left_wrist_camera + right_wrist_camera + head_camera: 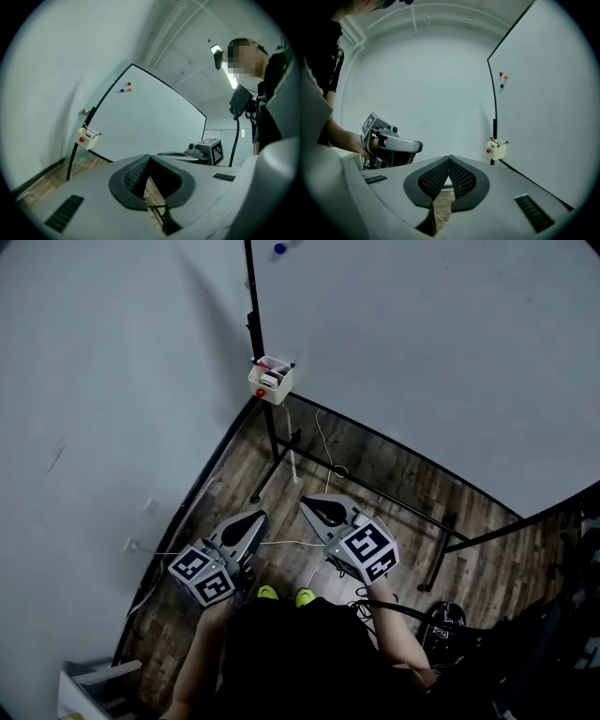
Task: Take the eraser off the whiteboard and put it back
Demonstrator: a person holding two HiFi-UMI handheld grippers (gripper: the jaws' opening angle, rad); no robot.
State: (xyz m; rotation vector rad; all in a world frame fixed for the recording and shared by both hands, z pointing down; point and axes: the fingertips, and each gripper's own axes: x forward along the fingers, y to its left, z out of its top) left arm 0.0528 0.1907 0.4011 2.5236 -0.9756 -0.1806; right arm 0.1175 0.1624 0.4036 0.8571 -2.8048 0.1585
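The whiteboard (pixel 422 352) stands on a black frame ahead of me. A small white holder (pixel 271 379) hangs at its lower left corner with a few small items in it; I cannot make out the eraser among them. The same holder (pixel 87 138) shows far off in the left gripper view, and the holder (pixel 497 148) is equally distant in the right gripper view. My left gripper (pixel 251 519) and right gripper (pixel 317 505) hover side by side close to my body, well short of the board. Both are shut with nothing between their jaws.
Coloured magnets (pixel 125 87) sit high on the board. The board's black stand legs (pixel 281 451) and a white cable (pixel 323 442) lie on the wooden floor. A grey wall (pixel 94 409) runs along the left. Dark gear (pixel 553 643) is at lower right.
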